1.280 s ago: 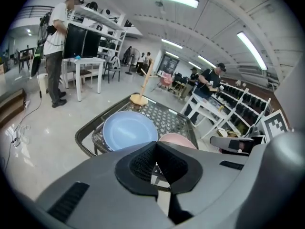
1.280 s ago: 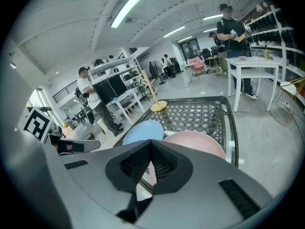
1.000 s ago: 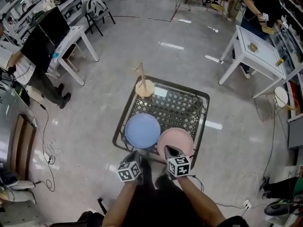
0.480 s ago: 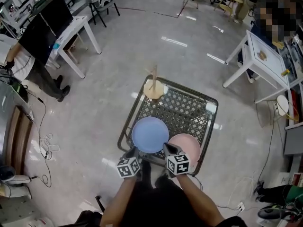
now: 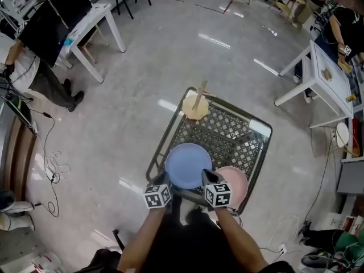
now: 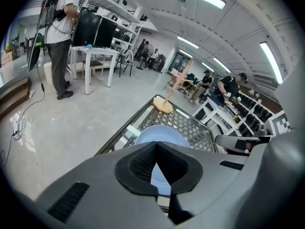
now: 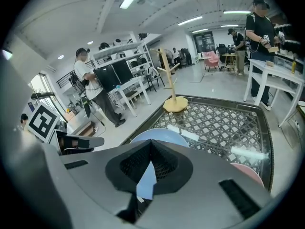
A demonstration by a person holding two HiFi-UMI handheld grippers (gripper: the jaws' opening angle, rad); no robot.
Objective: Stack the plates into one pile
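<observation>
**A:** Big workshop hall: glossy grey floor (image 5: pixel 125 124), a white desk (image 5: pixel 325 73) off to the side, and a dark lattice-topped surface (image 5: pixel 233 135) in the middle. What's on it?

**B:** A blue plate (image 5: pixel 189 165) at the near edge, and a pink plate (image 5: pixel 236 181) just to its right. Their rims look to be touching, but I can't tell if one overlaps the other. A wooden peg stand (image 5: pixel 196 104) sits at the far corner.

**A:** And the claws?

**B:** The left claw (image 6: pixel 155 148) is fully closed, tips together with nothing between them. The right claw (image 7: pixel 151 144) looks the same. Both are at the blue plate's near rim, one on each side. I can't make out whether either touches it.

**A:** How would the plates handle?

**B:** They look stiff, light and smooth, so probably slippery. If they're ceramic they could chip, so set them down gently. I'd pinch the raised rim, because the flat middle gives no grip.

**A:** Which way do they point?

**B:** Both lie flat, face up. They're round, so there's no long axis and any spot on the rim will do.
</observation>
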